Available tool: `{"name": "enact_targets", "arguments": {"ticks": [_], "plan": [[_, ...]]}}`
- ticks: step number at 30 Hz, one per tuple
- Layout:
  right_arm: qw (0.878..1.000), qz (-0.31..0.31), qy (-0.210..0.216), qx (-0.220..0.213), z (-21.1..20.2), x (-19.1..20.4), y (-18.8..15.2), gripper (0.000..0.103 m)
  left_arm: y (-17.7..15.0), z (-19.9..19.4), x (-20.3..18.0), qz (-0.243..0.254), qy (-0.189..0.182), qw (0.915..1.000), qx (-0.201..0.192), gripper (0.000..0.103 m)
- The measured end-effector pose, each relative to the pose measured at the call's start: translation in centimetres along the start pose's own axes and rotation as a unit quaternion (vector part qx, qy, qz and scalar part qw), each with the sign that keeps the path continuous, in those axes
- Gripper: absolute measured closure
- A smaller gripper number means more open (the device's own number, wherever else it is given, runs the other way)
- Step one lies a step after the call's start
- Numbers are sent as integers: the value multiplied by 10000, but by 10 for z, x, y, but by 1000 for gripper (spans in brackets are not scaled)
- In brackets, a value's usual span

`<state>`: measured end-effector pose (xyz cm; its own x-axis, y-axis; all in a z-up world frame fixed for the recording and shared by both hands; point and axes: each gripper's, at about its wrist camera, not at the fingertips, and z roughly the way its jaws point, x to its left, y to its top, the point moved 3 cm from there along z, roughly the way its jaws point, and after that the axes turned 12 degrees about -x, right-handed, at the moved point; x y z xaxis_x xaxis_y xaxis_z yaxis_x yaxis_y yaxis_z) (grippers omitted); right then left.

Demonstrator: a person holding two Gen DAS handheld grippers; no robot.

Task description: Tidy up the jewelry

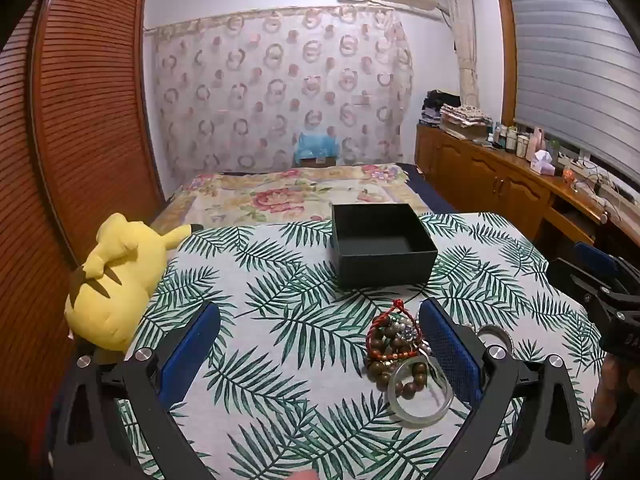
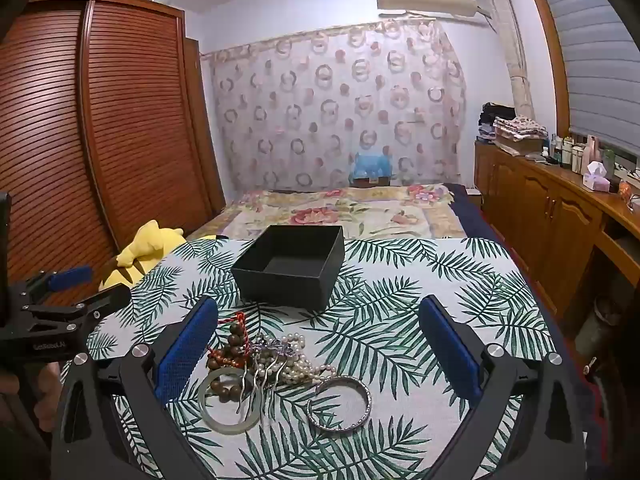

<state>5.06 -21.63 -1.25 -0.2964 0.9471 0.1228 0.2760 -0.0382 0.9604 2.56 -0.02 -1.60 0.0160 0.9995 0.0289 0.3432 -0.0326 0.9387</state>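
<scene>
A pile of jewelry lies on the leaf-print cloth: a pale jade bangle point(image 2: 229, 406), brown bead bracelets point(image 2: 235, 340) with red cord, a pearl strand point(image 2: 298, 368), a silver hair fork point(image 2: 260, 384) and a silver bangle point(image 2: 340, 404). An empty black box point(image 2: 290, 265) stands open behind it. My right gripper point(image 2: 318, 320) is open above the pile, empty. My left gripper point(image 1: 320, 322) is open and empty, the pile point(image 1: 400, 344) by its right finger; the box point(image 1: 382, 245) is ahead. The jade bangle point(image 1: 420, 394) lies nearest.
A yellow plush toy point(image 1: 116, 280) lies at the table's left edge. A bed with a floral cover point(image 1: 292, 192) is behind the table. A wooden wardrobe point(image 1: 80, 120) stands left, a cabinet with bottles point(image 1: 520, 160) right.
</scene>
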Motion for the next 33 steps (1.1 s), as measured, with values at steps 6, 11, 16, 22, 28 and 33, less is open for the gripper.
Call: {"name": "enact_targets", "arguments": {"ticks": [6,11,16,22,28,33], "plan": [[10000,9,9,3,0,0,0,3,0,2,-2,22,12,10000,-5,7],[10000,12,1,4,0,1,1,3,0,0,-1,-6,2,10000,-36,7],[10000,3,5,-2,-1,1,1,2,5,0,-1,-12,-4,10000,-47,7],[10000,-6,18,-25,3,3,7,2,4,-1,-1,-17,-8,10000,-60,7],[10000,-10,18,-45,-6,8,8,2,4,-1,0,-24,-12,10000,-66,7],[10000,-14,19,-51,-6,10,9,2,5,-1,-1,-21,-13,10000,-71,7]]}}
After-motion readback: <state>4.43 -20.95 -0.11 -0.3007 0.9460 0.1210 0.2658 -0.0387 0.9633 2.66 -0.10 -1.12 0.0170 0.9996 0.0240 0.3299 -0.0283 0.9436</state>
